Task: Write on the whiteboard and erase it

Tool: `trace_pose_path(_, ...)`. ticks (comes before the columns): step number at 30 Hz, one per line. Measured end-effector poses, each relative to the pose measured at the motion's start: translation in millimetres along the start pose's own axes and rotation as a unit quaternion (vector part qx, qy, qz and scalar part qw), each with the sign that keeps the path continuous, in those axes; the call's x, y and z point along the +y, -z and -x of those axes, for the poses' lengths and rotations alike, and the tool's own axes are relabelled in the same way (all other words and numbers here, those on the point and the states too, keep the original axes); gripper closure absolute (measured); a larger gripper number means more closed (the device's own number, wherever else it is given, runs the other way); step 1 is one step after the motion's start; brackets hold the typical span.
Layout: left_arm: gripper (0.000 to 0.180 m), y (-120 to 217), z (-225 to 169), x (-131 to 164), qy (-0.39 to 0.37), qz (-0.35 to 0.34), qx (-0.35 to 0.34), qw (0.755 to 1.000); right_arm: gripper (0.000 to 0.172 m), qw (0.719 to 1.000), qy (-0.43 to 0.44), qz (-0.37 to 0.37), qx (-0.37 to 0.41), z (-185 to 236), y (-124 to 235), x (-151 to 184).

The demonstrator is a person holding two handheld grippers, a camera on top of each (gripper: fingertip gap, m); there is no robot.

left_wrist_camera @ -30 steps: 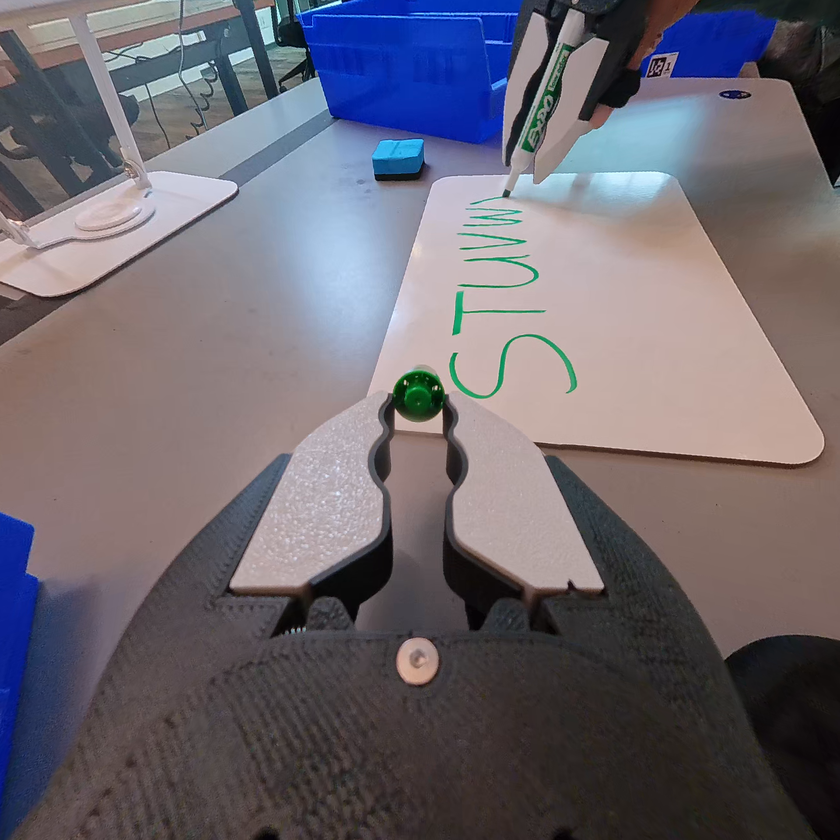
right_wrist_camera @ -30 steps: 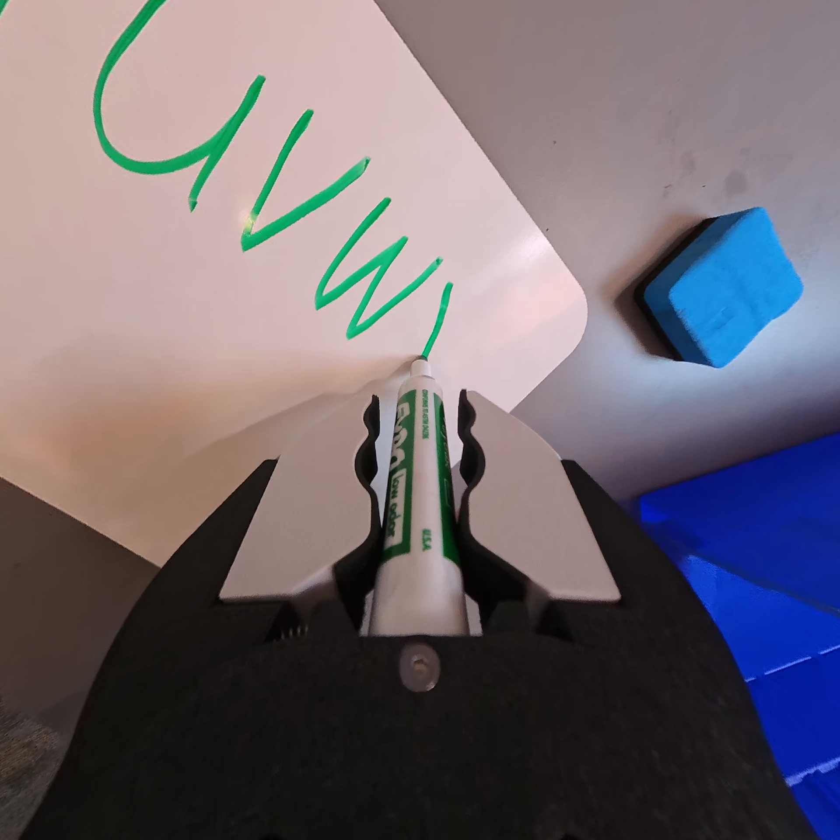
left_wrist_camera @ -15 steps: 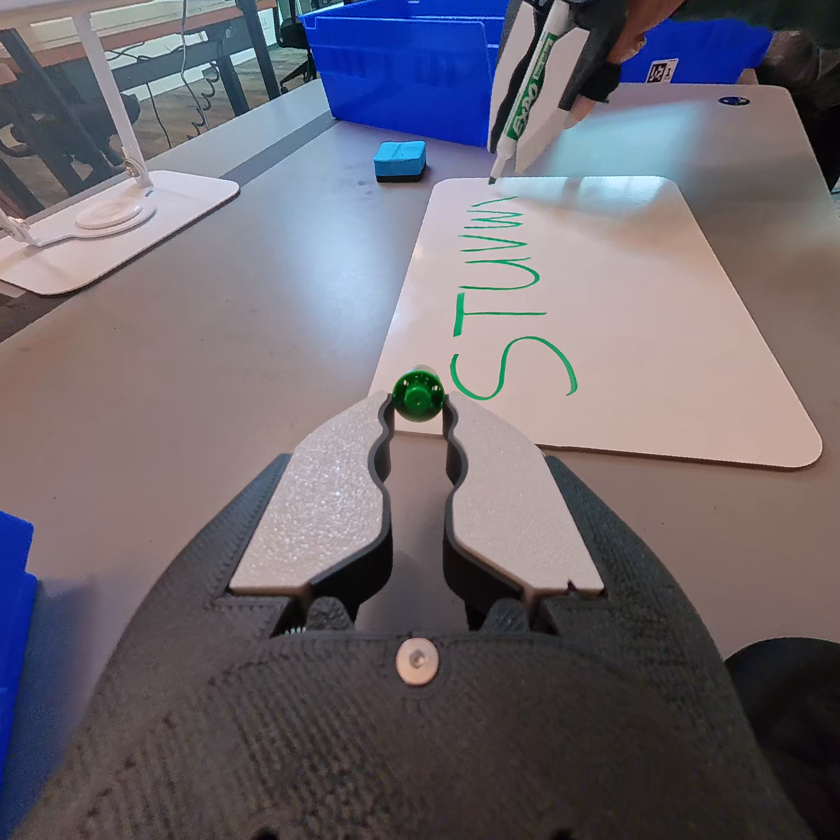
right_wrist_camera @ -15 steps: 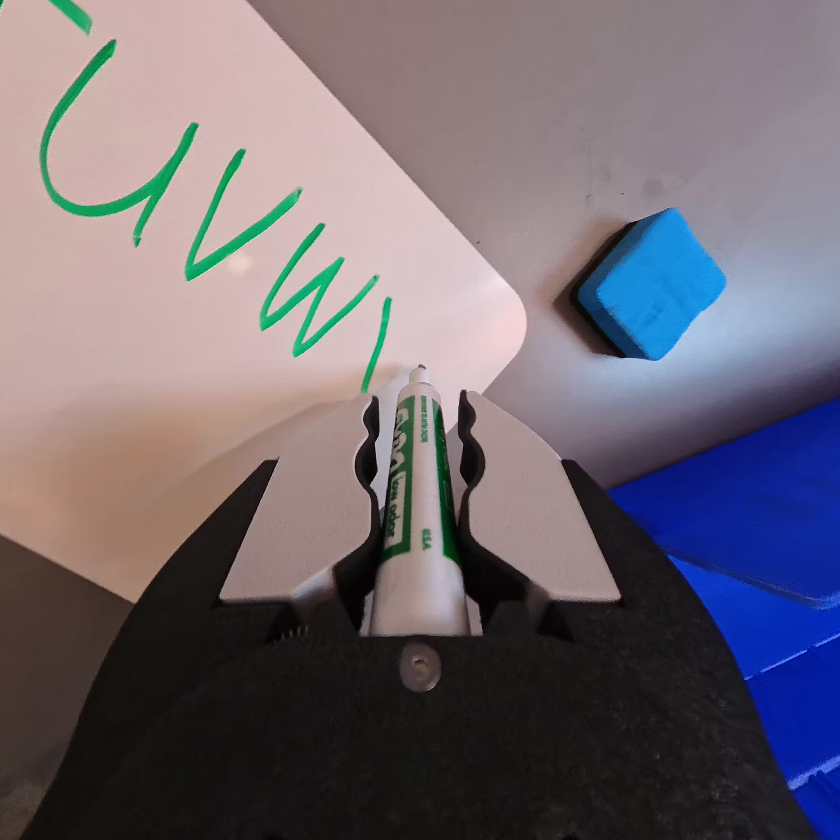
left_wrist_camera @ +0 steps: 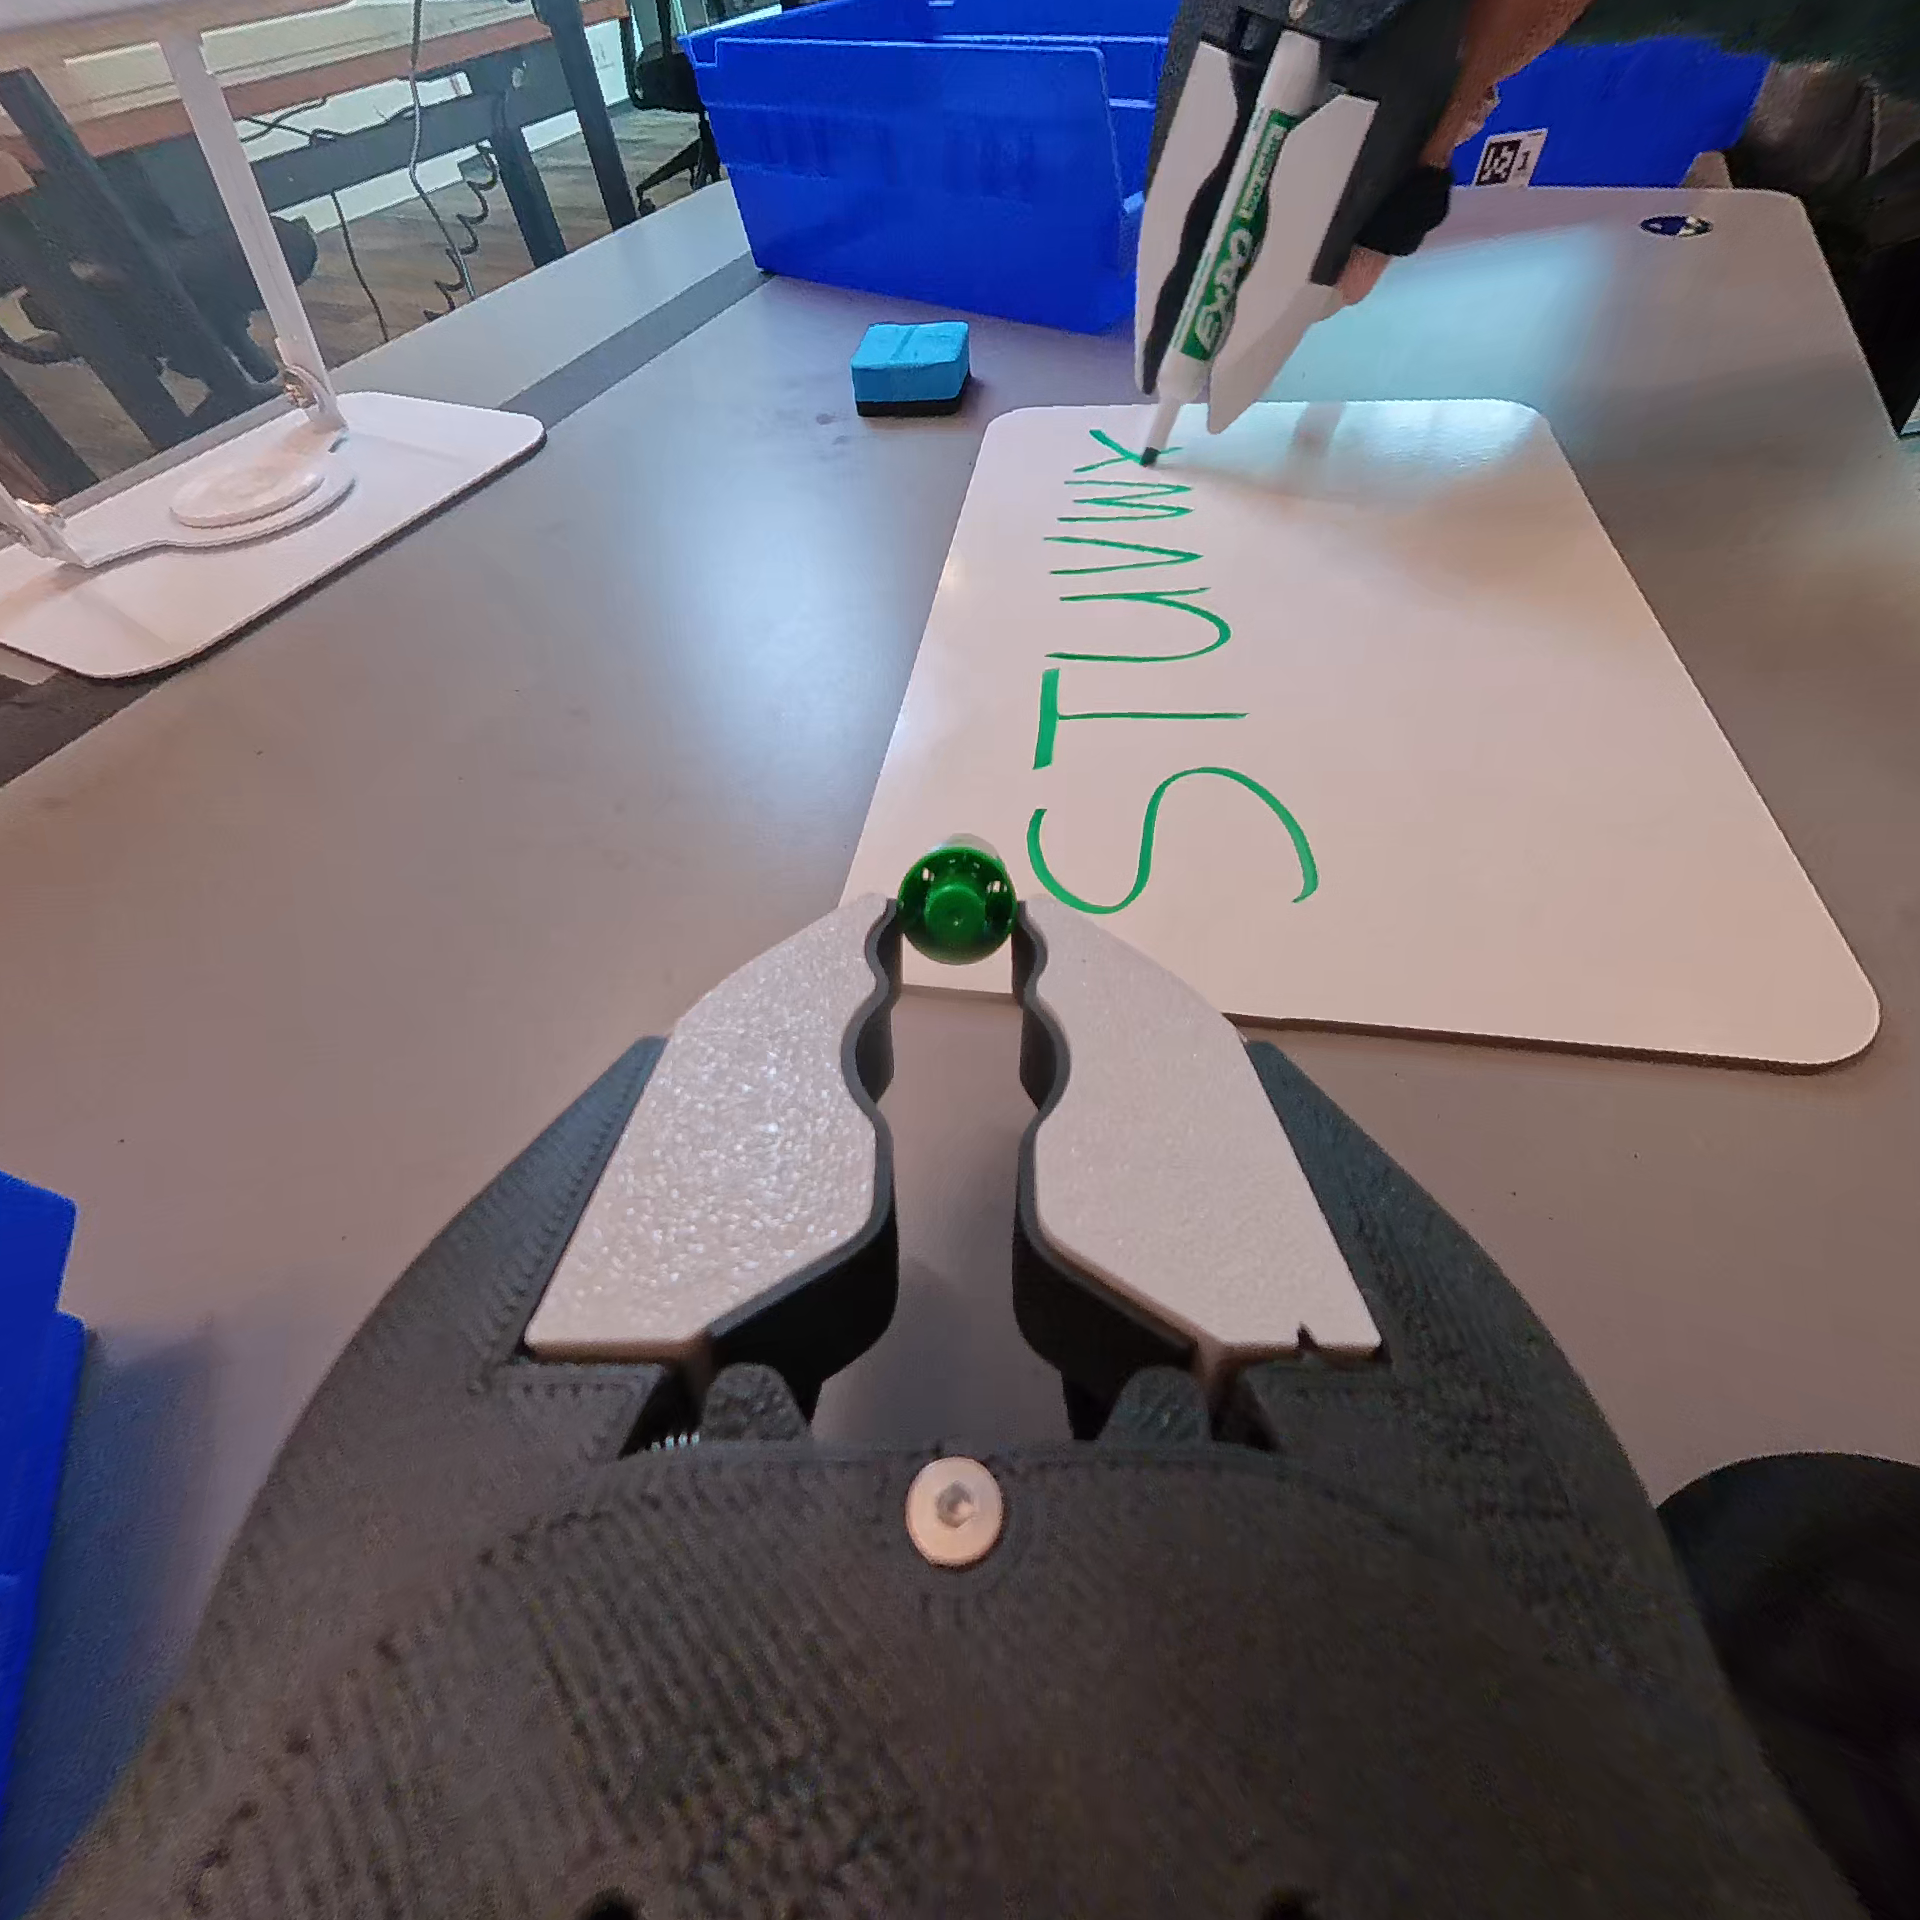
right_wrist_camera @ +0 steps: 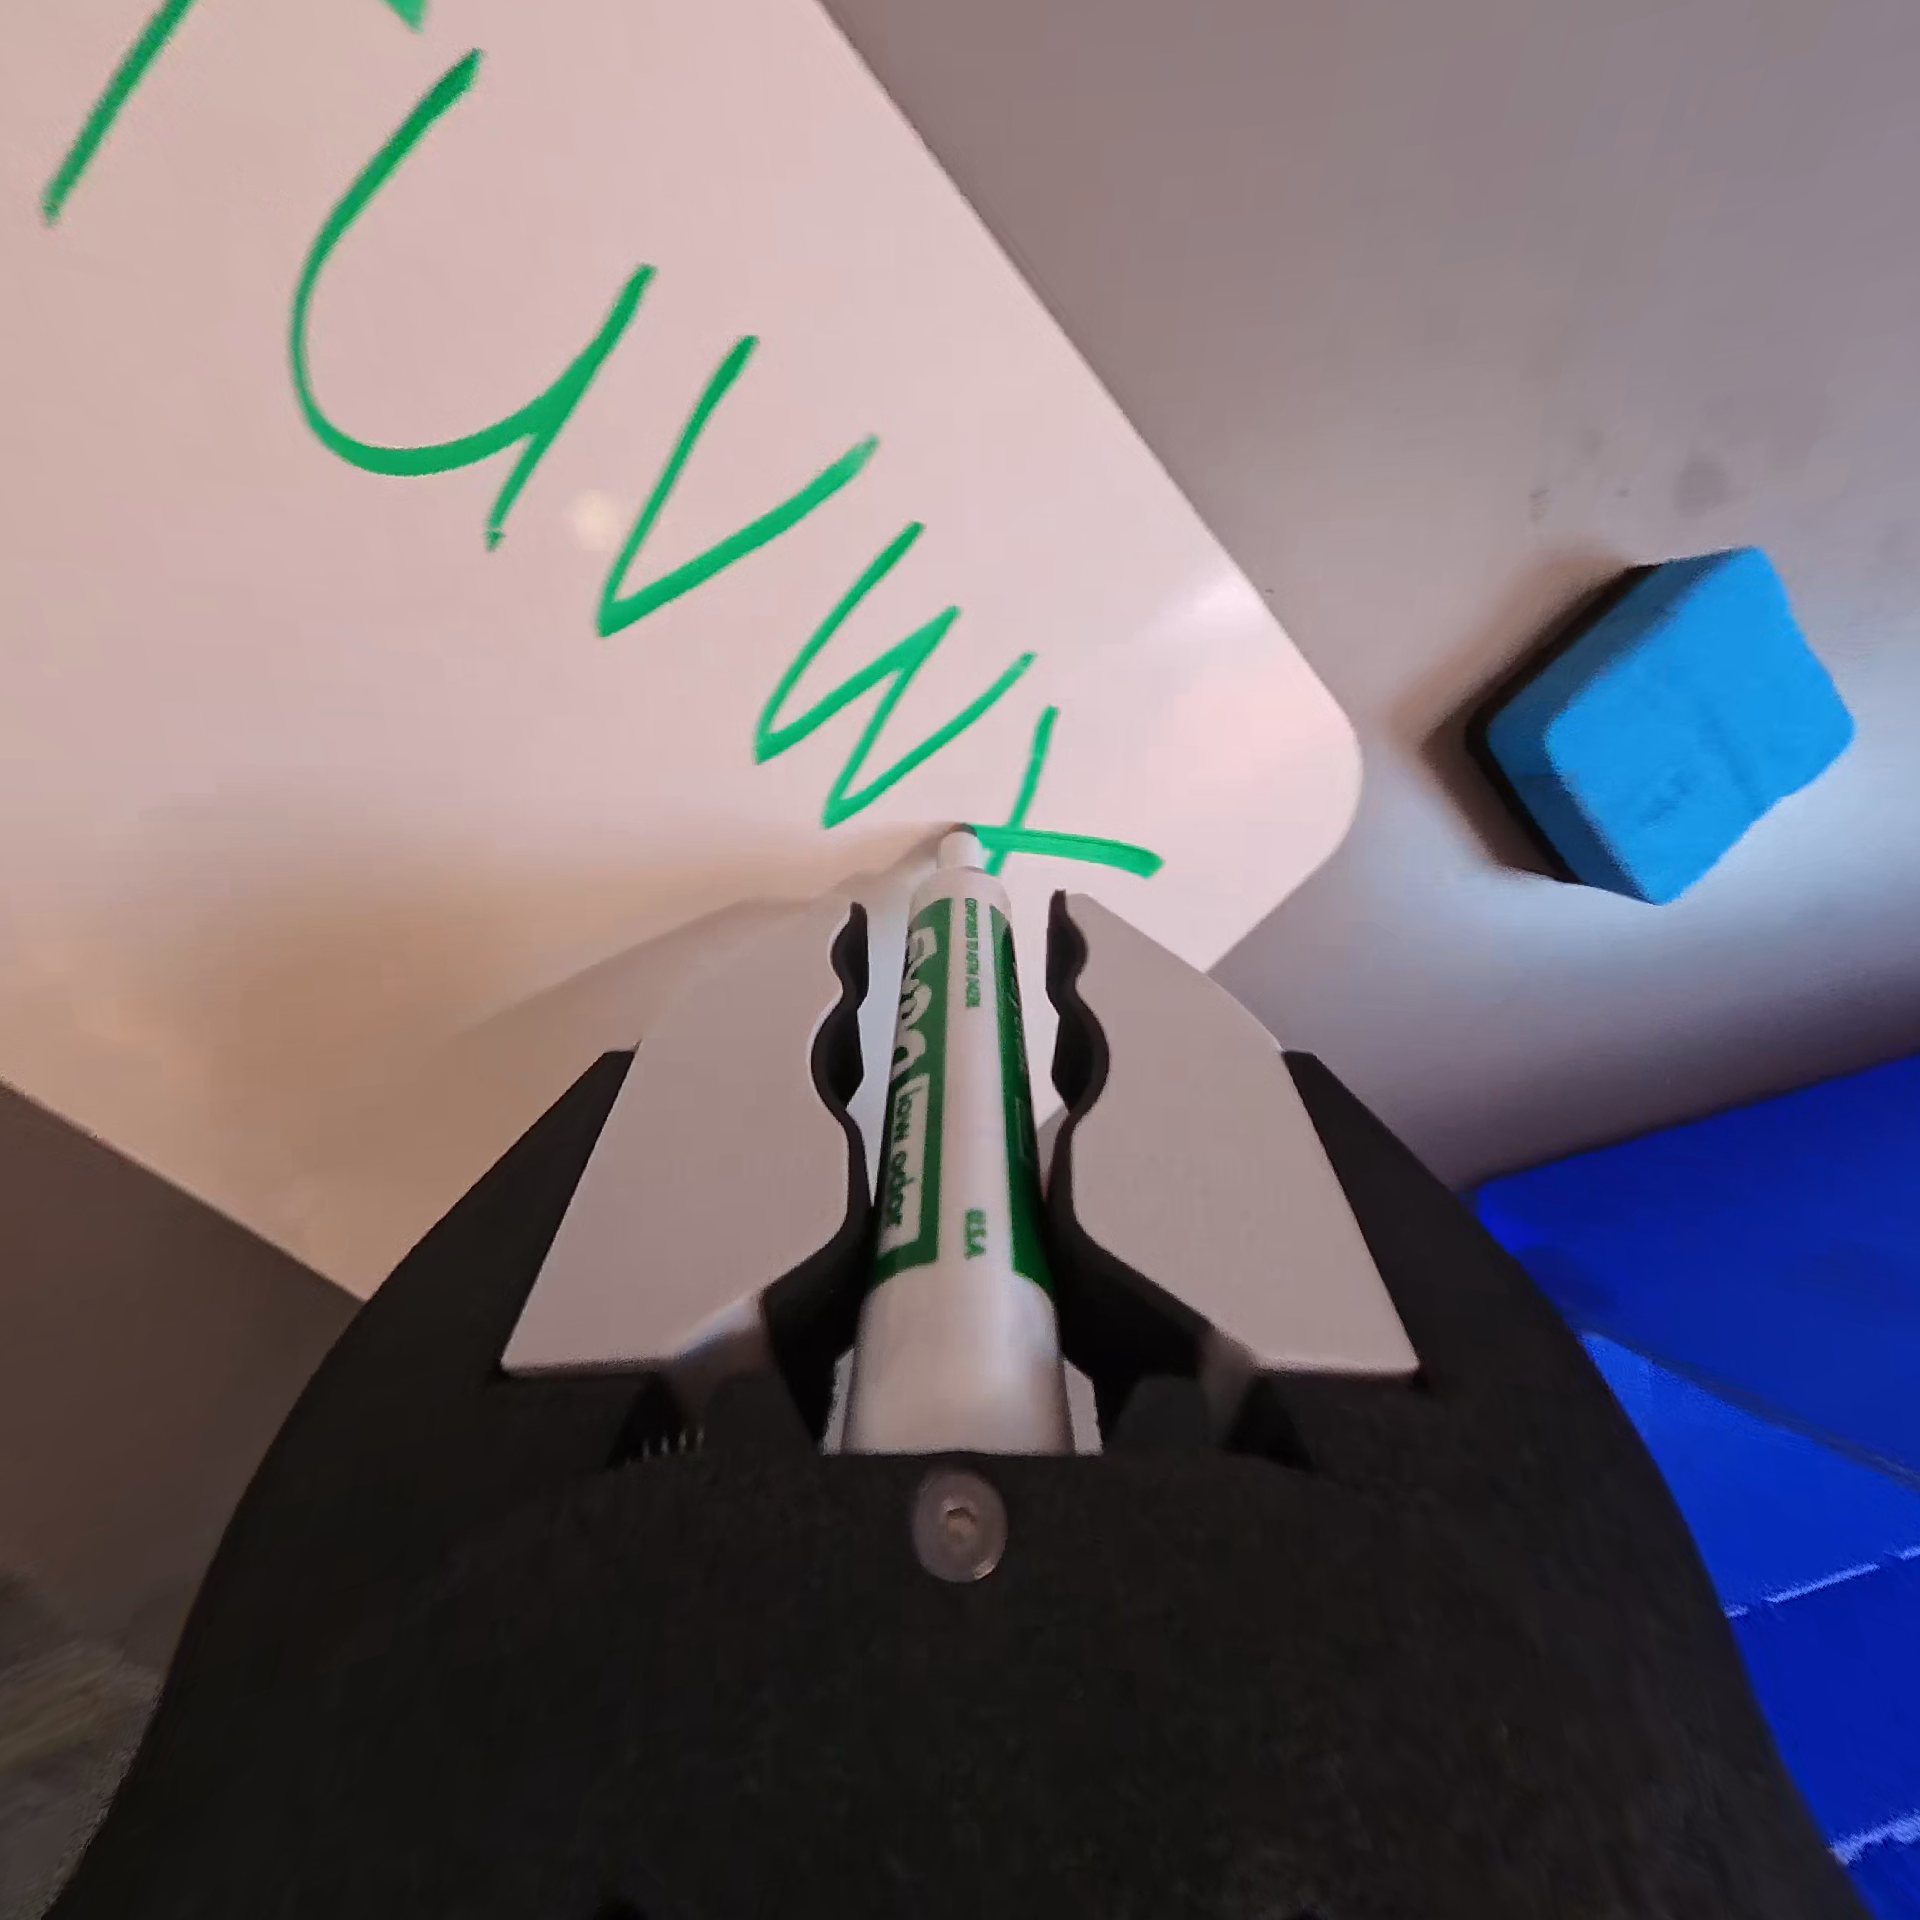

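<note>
Clearly light, stiff and smooth, the marker [right_wrist_camera: 961,1164] sits pinched mid-barrel in the right gripper [right_wrist_camera: 956,935], tip on the whiteboard's [right_wrist_camera: 312,831] far-left corner, while the left gripper [left_wrist_camera: 954,920] pinches its green cap [left_wrist_camera: 954,906].

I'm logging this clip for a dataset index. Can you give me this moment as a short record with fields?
Setting: grey table
Whiteboard: lying flat, green writing along one edge
Right gripper: fingers shut on a green-and-white marker, tip on the board
Left gripper: fingers shut on the green cap, near the board's corner
Eraser: blue, on the table beside the board, untouched
Background: blue bins
</note>
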State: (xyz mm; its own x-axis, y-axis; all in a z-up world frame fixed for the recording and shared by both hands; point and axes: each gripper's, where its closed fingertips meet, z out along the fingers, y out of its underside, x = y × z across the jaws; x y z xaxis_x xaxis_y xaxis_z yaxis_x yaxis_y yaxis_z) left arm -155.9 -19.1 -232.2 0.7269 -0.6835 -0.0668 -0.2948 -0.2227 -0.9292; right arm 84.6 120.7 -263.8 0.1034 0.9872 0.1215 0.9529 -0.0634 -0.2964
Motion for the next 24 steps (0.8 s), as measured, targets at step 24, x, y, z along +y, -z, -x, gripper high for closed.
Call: trace_pose_path(24, 0.161, -20, -40, -79, -0.16, -0.128, -0.003, 0.979, 0.137, 0.774, 0.015, -0.599, -0.204, 87, 113, -141)
